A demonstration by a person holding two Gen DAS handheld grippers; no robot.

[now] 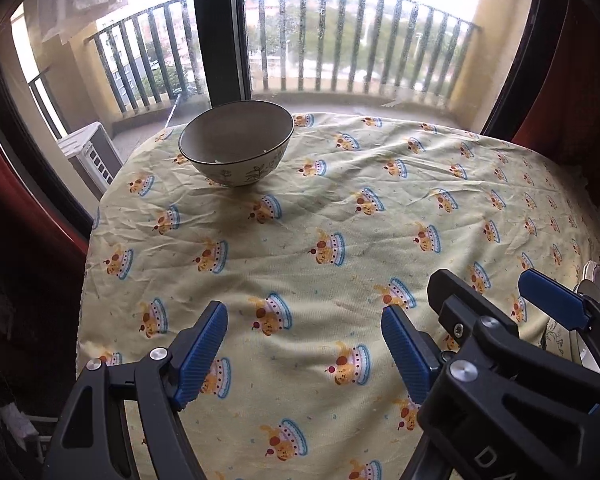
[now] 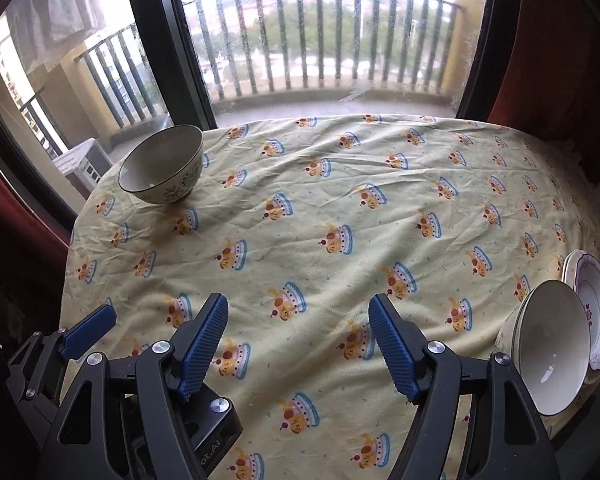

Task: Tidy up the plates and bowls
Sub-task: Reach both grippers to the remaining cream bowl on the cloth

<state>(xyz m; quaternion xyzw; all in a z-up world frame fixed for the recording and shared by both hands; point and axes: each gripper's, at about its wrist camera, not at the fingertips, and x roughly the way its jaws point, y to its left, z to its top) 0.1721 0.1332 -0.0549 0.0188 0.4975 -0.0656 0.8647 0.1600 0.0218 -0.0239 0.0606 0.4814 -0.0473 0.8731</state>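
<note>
Both grippers, left [image 1: 304,344] and right [image 2: 298,340], wide open, seemingly empty, above tablecloth [image 2: 320,208]

You are facing a cloth [image 2: 320,208] lying over the worktop, with a window [image 1: 340,32] standing behind its far edge. 1 bowl [image 1: 236,144] is sitting upright on the cloth at the far left corner, well apart from everything else. At the near right edge, a second bowl [image 2: 548,344] is sitting just in front of a plate [image 2: 592,308], overlapping it. Your left tongs [image 1: 304,348] are hovering over the near part of the cloth, and your right tongs [image 2: 298,344] are hanging just to their right, between them and the bowl-and-plate pair.
</note>
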